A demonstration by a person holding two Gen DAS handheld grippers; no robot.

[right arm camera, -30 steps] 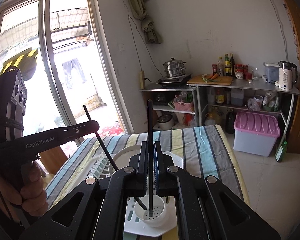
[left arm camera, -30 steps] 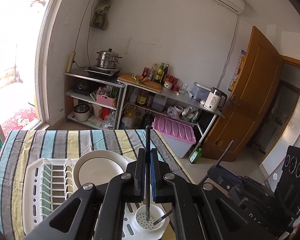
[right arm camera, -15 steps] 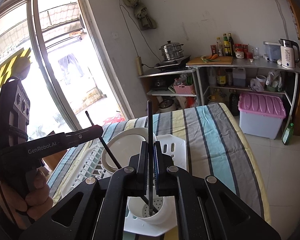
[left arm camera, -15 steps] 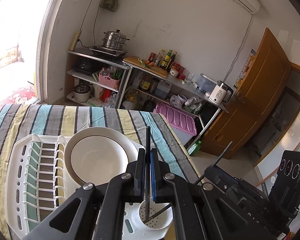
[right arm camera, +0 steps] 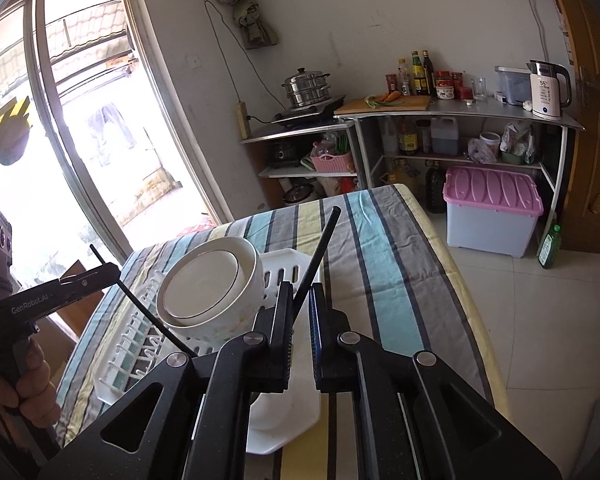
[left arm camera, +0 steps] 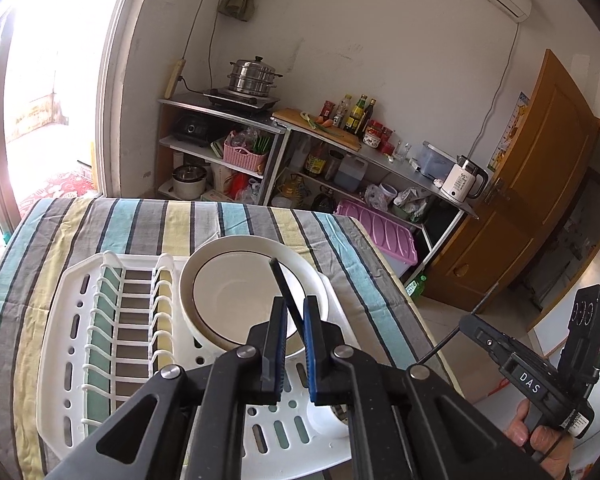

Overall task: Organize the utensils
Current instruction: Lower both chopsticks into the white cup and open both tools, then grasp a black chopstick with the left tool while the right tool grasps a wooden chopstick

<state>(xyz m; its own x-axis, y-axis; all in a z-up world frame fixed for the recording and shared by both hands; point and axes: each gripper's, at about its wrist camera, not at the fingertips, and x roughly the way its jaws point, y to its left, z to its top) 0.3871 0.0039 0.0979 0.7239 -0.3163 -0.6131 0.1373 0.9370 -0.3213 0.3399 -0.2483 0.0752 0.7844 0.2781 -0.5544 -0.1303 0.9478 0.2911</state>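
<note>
Chopsticks stand loose between both pairs of fingers, which sit slightly apart. In the left wrist view the left gripper [left arm camera: 291, 312] fills the lower centre, and a black chopstick [left arm camera: 286, 294] leans up to the left through its gap, seemingly against the blue pad, over the white bowl [left arm camera: 236, 300]. The bowl rests tilted in the white dish rack [left arm camera: 80, 340] on the striped tablecloth [left arm camera: 140, 220]. A small white cup [left arm camera: 324, 416] at the rack's lower right corner is mostly hidden behind the fingers. In the right wrist view the right gripper [right arm camera: 300, 300] sits lower centre, and its own chopstick [right arm camera: 320, 248] slants up to the right, lying against the left finger.
</note>
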